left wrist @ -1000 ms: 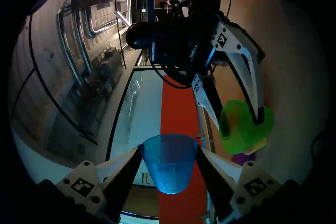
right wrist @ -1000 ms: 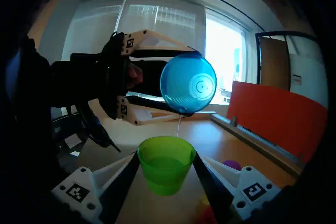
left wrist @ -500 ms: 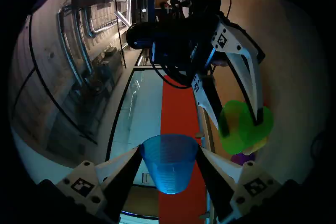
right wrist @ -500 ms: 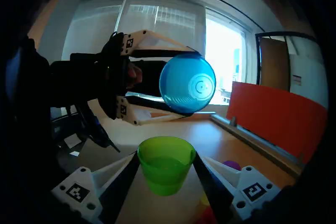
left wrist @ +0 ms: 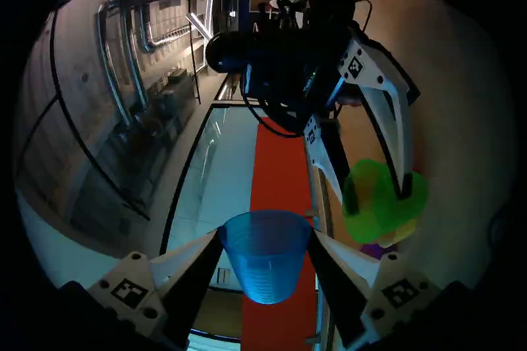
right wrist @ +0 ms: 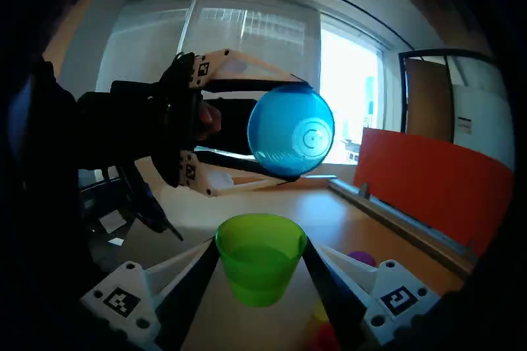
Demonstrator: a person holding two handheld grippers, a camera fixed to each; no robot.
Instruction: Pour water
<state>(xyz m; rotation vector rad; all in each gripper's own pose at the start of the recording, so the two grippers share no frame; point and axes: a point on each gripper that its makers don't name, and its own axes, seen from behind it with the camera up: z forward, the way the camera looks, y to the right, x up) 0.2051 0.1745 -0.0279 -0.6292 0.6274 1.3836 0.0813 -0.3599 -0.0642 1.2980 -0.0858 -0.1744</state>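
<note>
A blue cup (left wrist: pixel 265 255) sits clamped between the fingers of my left gripper (left wrist: pixel 265 239), which is rolled over sideways. In the right gripper view that blue cup (right wrist: pixel 291 130) lies tipped with its base facing me, held by the left gripper (right wrist: pixel 295 128) in a dark-gloved hand (right wrist: pixel 188 117). It hangs above and just behind a green cup (right wrist: pixel 260 265) with water in it. My right gripper (right wrist: pixel 260 249) is shut on the upright green cup. The left gripper view shows the green cup (left wrist: pixel 379 199) between the right gripper's white fingers (left wrist: pixel 388 107). No stream of water is visible between the cups.
A wooden table (right wrist: pixel 329 209) lies below, with an orange panel (right wrist: pixel 435 180) standing along its right edge. Small coloured pieces, one purple (right wrist: pixel 361 257) and one red (right wrist: pixel 326 336), rest on the table near my right finger. Bright windows are behind.
One second ago a thin trickle ran from the blue cup into the green cup; it has stopped. The blue cup has drifted slightly left in the right gripper view.
</note>
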